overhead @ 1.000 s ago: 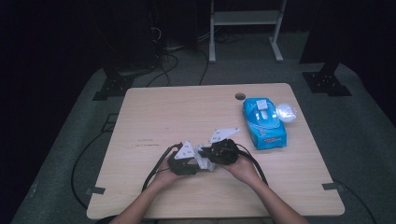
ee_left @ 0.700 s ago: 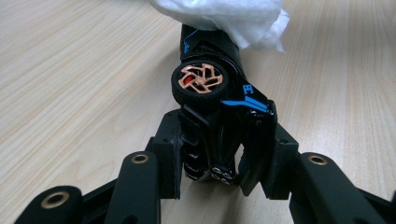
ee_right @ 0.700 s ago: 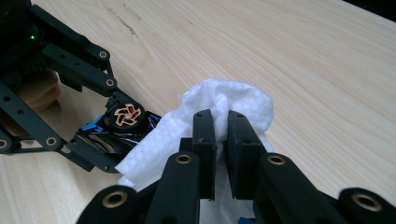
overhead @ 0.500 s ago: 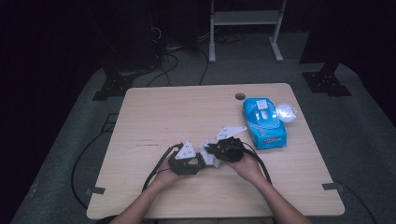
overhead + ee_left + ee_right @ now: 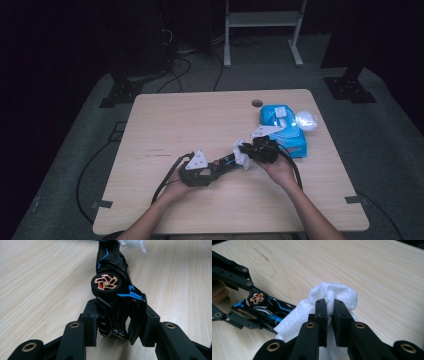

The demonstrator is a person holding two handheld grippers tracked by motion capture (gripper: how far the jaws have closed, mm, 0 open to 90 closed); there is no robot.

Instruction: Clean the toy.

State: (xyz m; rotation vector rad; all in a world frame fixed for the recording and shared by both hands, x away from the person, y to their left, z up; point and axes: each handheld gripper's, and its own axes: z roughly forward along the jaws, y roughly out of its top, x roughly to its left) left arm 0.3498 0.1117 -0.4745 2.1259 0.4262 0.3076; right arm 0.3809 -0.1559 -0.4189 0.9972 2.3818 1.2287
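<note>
Fingers of the left gripper (image 5: 117,325) clamp one end of a black toy car with blue stripes and copper wheels (image 5: 112,282); its long axis runs away from them toward the right gripper (image 5: 329,312), whose fingers pinch a crumpled white wipe (image 5: 332,293) at the car's far end. Both rest low over the pale wooden bench (image 5: 190,115). Farther right lies a blue wipe packet (image 5: 282,127). Grey carpet, dark room beyond.
</note>
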